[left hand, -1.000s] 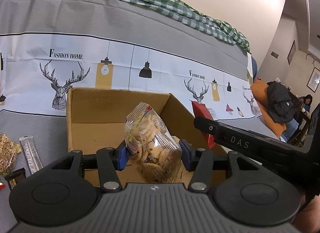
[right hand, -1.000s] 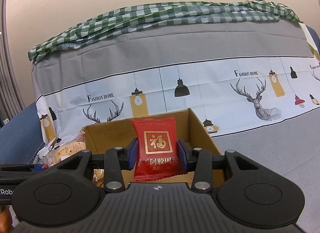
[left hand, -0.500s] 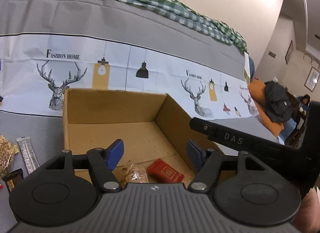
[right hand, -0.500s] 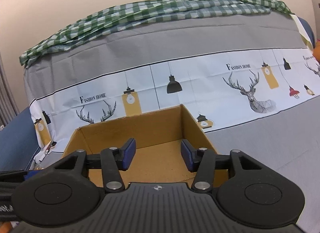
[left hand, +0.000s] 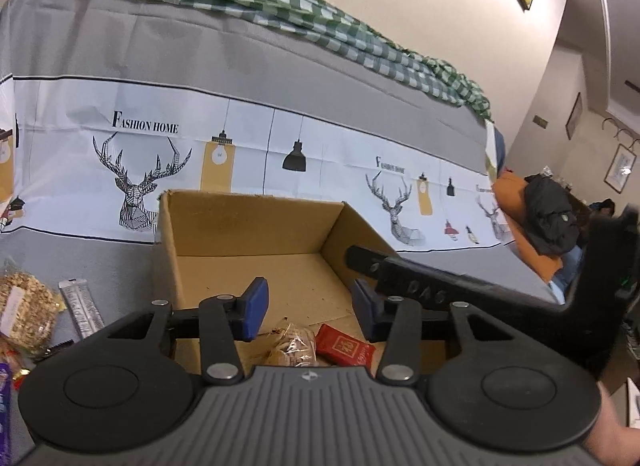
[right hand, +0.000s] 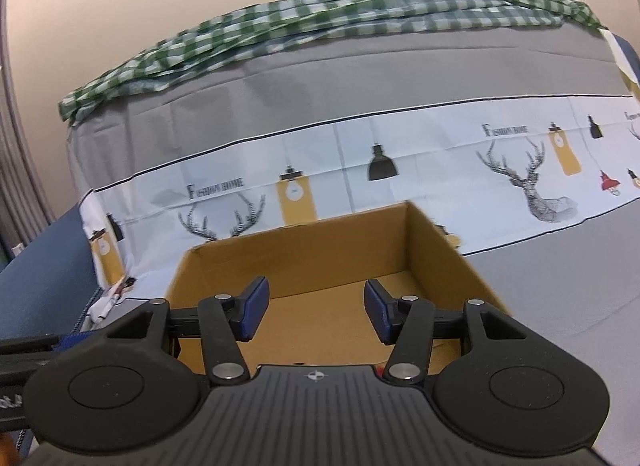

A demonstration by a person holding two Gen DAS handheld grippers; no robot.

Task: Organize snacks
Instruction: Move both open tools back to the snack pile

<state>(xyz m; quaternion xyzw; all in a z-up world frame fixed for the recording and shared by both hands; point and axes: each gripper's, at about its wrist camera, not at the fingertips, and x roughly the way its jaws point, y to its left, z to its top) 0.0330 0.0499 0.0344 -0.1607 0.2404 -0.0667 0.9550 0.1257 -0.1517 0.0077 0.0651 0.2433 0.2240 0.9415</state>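
Snacks: cookie bag (left hand: 294, 346) and red packet (left hand: 345, 348) lie in cardboard box (left hand: 248, 221) near wall, more left on worktop (left hand: 120, 266) by box's left side; risk: crowded tools bump or snag box rim; left tool (left hand: 307, 306) and right tool (right hand: 316, 312) both spread, empty, touching nothing.

"FASHION HOME" is printed above the deer heads on the cloth (left hand: 248, 137), and again in the right wrist view. The red packet (left hand: 345, 349) bears gold characters, too small to read.
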